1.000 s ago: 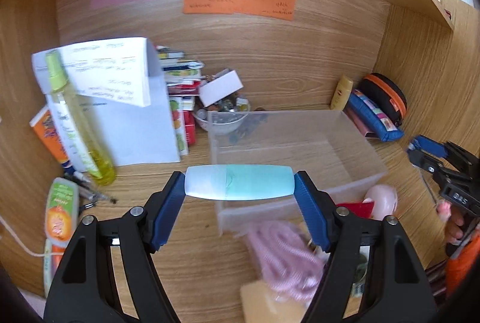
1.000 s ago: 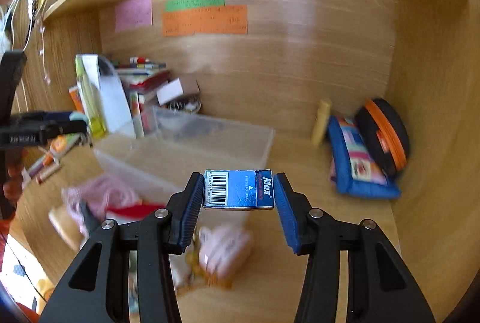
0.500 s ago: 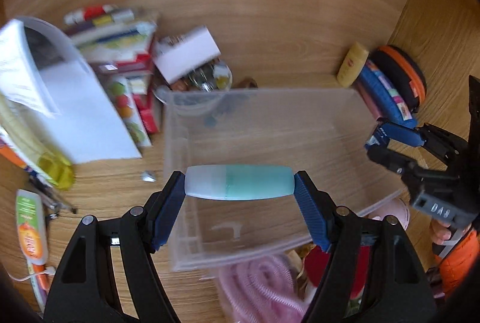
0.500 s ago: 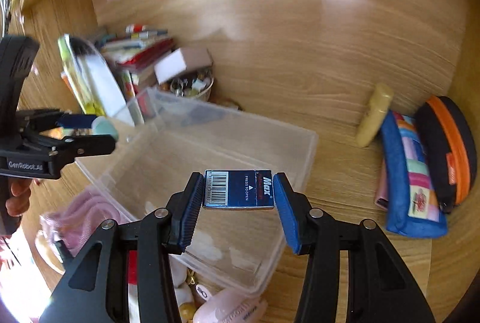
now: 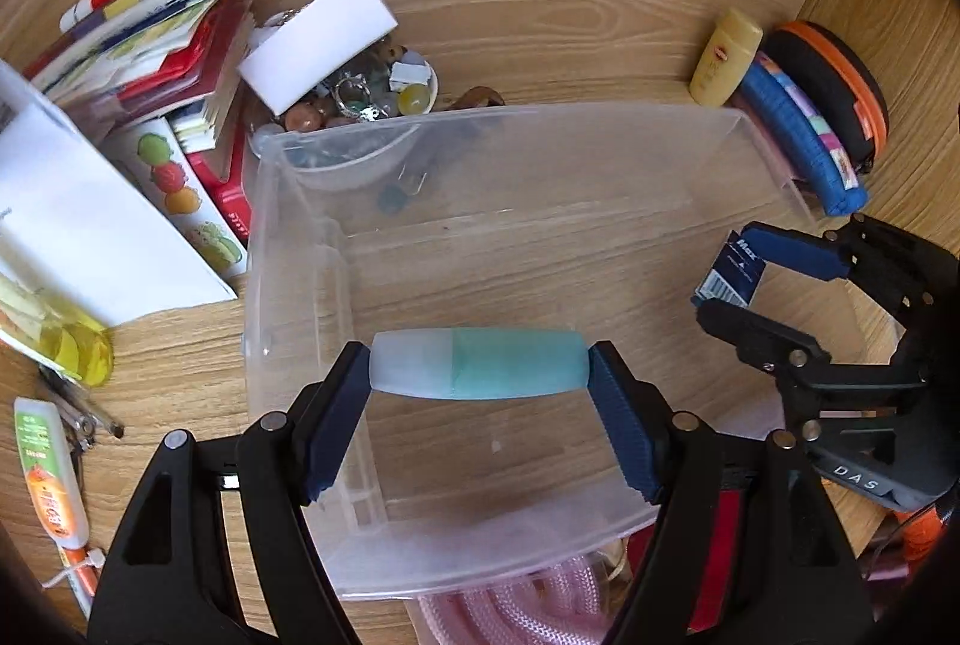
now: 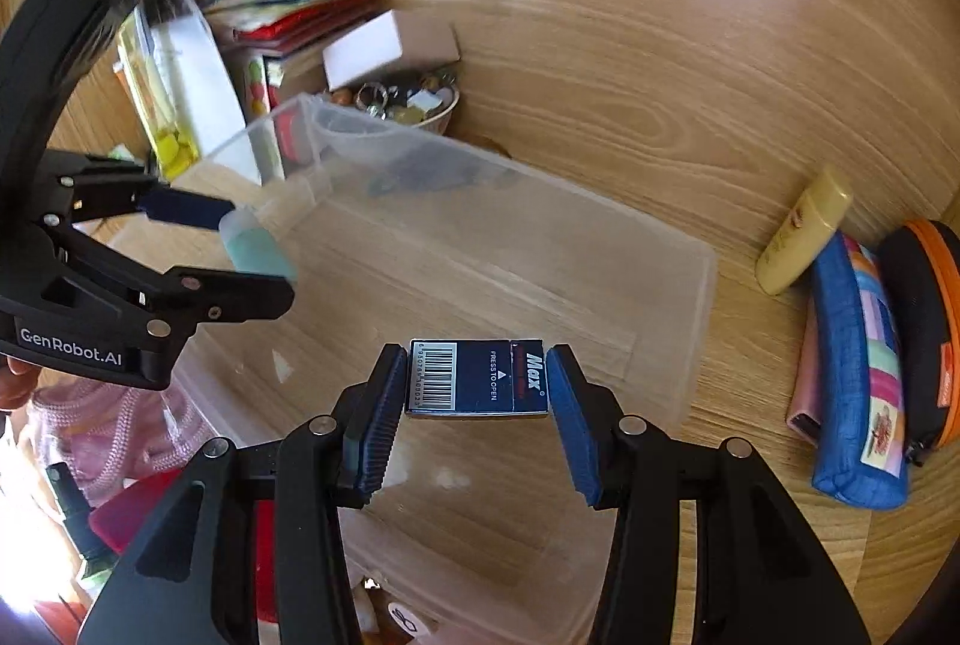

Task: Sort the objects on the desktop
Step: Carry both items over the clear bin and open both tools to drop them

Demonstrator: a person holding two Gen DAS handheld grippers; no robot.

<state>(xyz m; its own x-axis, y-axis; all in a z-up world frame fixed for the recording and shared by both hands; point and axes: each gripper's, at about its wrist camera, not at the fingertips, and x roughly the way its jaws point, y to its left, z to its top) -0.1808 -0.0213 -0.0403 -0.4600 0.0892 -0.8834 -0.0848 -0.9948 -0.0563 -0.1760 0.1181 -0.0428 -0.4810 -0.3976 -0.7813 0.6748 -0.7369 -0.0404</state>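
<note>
The left gripper (image 5: 480, 375) has its blue pads clamped on both ends of a teal-and-white tube (image 5: 478, 364), carried crosswise and hanging above the open clear plastic bin (image 5: 744, 129). Over on the other side, the right gripper (image 6: 477, 381) is closed around a small dark blue Max box (image 6: 477, 377) (barcode facing up, "press to open" readable), and it too sits above the bin's interior. Both tools hover over the same container, the left one near its left wall, the right one toward the right rim.

Moving outward: behind the bin, a bowl of trinkets (image 5: 360, 105) with a white box (image 5: 318, 42) lying across it, next to a leaning stack of booklets (image 5: 150, 39). A yellow liquid bottle (image 5: 72, 345) stands at far left. At far right, a cream tube (image 6: 801, 234) leans beside a blue pencil pouch (image 6: 855, 381) and a black-and-orange case (image 6: 924, 321). Pink cord (image 5: 516, 603) lies in front of the bin.
</note>
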